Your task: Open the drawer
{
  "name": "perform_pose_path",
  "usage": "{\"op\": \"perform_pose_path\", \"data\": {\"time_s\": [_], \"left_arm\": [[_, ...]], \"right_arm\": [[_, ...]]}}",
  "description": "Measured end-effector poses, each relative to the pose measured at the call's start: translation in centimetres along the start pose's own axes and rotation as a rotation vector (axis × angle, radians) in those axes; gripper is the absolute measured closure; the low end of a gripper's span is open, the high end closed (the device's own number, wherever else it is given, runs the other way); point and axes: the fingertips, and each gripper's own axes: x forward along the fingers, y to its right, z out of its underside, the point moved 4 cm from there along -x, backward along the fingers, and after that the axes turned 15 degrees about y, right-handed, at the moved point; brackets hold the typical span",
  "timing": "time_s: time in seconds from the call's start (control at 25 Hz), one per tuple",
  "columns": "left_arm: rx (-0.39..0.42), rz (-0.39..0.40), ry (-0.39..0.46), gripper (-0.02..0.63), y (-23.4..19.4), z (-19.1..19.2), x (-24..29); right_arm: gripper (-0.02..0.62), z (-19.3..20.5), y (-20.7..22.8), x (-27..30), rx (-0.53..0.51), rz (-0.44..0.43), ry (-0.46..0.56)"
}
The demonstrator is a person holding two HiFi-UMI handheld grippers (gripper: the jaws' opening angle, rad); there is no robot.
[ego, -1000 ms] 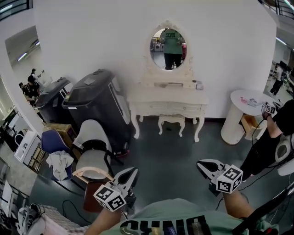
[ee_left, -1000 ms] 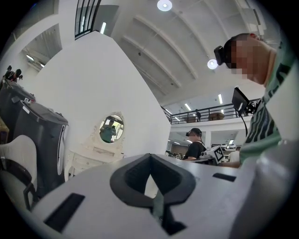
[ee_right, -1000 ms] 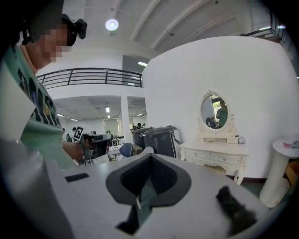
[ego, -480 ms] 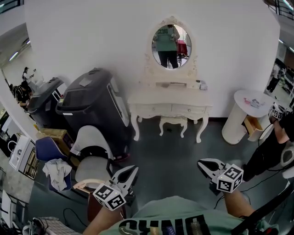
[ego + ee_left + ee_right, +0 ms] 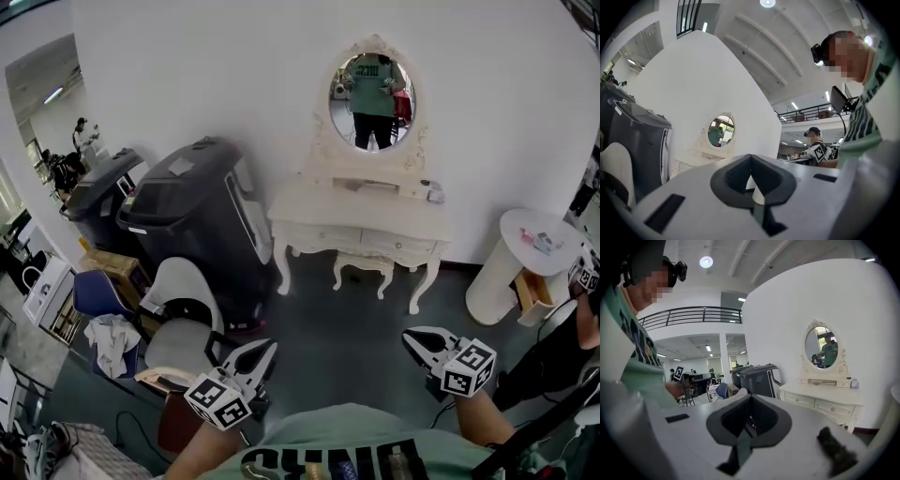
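Note:
A white vanity dresser (image 5: 360,217) with an oval mirror (image 5: 374,89) stands against the far wall, across a stretch of dark floor. Two drawers (image 5: 323,235) sit side by side in its front, both closed. My left gripper (image 5: 265,351) is at the lower left and my right gripper (image 5: 413,338) at the lower right. Both are held in the air well short of the dresser, shut and holding nothing. The left gripper view shows the shut left gripper (image 5: 751,157) with the dresser (image 5: 696,156) far off. The right gripper view shows the right gripper (image 5: 750,397) and the drawers (image 5: 829,407) at a distance.
A small white stool (image 5: 362,267) is tucked under the dresser. Large dark bins (image 5: 199,214) stand left of it, with a white chair (image 5: 184,314) and a cardboard box (image 5: 112,267) in front. A round white side table (image 5: 539,246) and another person (image 5: 562,347) are at the right.
The dresser and mirror have slid to the right in the head view and grown a little larger. Both grippers keep their places at the bottom of the picture, still shut.

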Motion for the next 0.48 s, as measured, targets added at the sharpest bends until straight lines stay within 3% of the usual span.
{"op": "perform_pose_path", "data": {"time_s": [0.24, 0.48], "left_arm": [[-0.008, -0.052, 0.027, 0.597, 2.8, 3.3, 9.4], [-0.003, -0.059, 0.048, 0.597, 4.7, 5.9, 18.0]], "right_arm": [[0.584, -3.2, 9.7, -0.5, -0.051, -0.104, -0.015], [0.584, -4.4, 18.6, -1.5, -0.029, -0.134, 0.002]]}}
